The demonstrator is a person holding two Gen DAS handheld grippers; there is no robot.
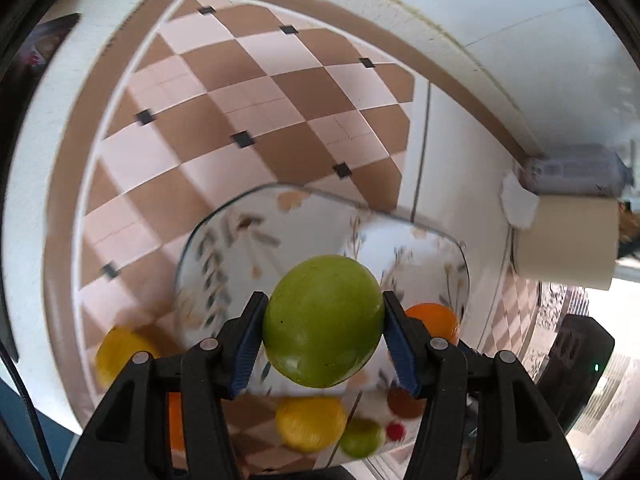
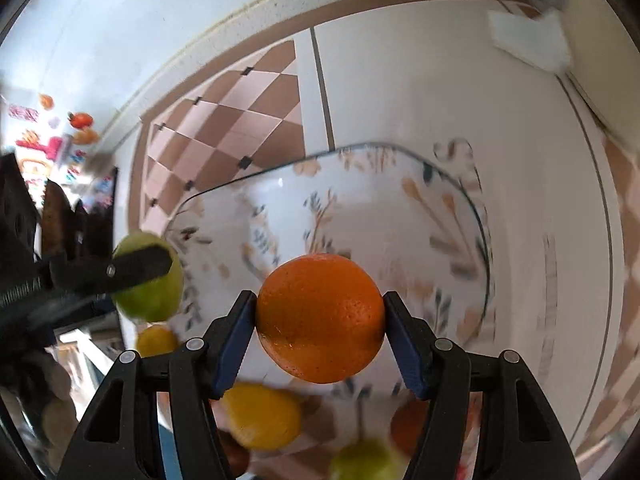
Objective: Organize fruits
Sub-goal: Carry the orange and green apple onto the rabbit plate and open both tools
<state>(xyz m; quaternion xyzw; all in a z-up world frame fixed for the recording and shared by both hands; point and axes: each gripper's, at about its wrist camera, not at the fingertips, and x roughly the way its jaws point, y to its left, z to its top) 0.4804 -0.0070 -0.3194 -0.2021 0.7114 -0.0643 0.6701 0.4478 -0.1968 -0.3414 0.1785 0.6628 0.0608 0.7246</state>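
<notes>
My left gripper is shut on a green apple and holds it above the near part of a square floral glass plate. My right gripper is shut on an orange over the same plate. In the right wrist view the left gripper's finger and its green apple show at the left. The held orange shows at the right of the left wrist view. Loose lemons, a small green fruit and other fruit lie near me.
The table has a checkered brown and pink cloth with white borders. A paper towel roll and a plastic pack stand at the right against the wall. More fruit lies low in the right wrist view: a lemon, a green fruit.
</notes>
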